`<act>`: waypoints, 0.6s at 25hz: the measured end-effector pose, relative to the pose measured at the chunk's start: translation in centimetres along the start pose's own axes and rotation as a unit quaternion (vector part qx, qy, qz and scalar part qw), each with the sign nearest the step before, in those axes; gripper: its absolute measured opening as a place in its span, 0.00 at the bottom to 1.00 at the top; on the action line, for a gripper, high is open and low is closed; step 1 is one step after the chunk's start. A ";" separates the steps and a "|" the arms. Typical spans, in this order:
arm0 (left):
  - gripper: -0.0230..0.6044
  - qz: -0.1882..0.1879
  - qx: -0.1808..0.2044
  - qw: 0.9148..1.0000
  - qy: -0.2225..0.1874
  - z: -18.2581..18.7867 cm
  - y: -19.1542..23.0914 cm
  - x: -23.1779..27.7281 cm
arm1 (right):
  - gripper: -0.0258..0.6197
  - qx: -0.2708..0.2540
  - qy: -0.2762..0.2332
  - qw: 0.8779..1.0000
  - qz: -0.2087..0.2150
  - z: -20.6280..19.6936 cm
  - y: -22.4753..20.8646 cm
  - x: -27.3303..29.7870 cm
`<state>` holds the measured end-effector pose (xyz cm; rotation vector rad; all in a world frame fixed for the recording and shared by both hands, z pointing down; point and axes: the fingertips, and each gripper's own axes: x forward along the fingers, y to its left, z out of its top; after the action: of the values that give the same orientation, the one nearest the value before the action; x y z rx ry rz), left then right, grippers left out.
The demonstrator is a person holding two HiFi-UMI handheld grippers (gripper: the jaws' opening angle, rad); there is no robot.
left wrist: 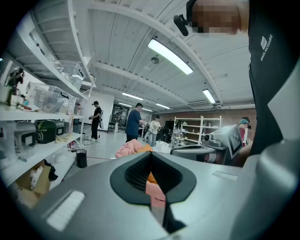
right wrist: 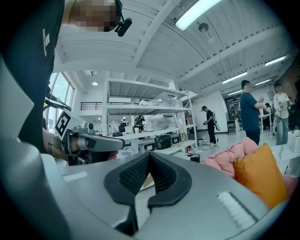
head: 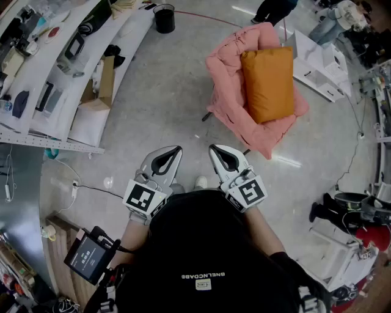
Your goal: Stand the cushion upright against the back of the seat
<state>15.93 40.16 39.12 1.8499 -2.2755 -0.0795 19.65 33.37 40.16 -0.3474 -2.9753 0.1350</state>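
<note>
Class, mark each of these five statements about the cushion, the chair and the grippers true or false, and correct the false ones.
1. The cushion is orange. True.
2. The left gripper holds the cushion. False: it is shut on nothing, well short of the chair.
3. The chair has a pink cover. True.
4. The right gripper has its jaws wide apart. False: they are together, with nothing held.
5. A black bin stands on the floor by the shelves. True.

A large open lab or workshop hall is shown: white shelving (head: 43, 116) loaded with equipment, strip lights (left wrist: 169, 56) overhead, polished concrete floor (head: 165, 104).
</note>
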 end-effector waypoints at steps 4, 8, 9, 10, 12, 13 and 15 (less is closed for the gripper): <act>0.04 -0.003 0.000 1.000 0.001 0.0 0.1 -0.5 | 0.04 0.010 0.004 1.000 -0.007 -0.6 -0.1 0.0; 0.04 0.003 0.003 1.000 -0.003 -0.8 0.4 -1.1 | 0.04 0.016 0.002 1.000 -0.011 -1.2 0.2 0.0; 0.04 0.006 0.006 1.000 -0.003 -0.7 0.7 -1.3 | 0.04 0.019 -0.002 1.000 -0.011 -1.2 0.4 0.2; 0.04 0.007 0.006 1.000 -0.003 -0.7 1.2 -1.5 | 0.04 0.023 -0.008 1.000 -0.010 -1.0 0.7 0.5; 0.06 0.001 0.001 1.000 -0.005 -0.6 2.3 -2.0 | 0.04 0.032 -0.020 0.999 -0.008 -0.3 1.2 1.6; 0.06 -0.006 -0.002 1.000 -0.008 -0.3 2.9 -2.3 | 0.04 0.037 -0.022 0.999 -0.010 0.0 1.3 2.3; 0.06 -0.021 -0.001 1.000 -0.016 0.3 3.9 -3.0 | 0.04 0.043 -0.021 0.999 -0.018 0.3 1.5 3.7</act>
<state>12.71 43.88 39.08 1.9088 -2.2565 -0.1187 16.42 35.67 40.22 -0.2833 -3.0036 0.2687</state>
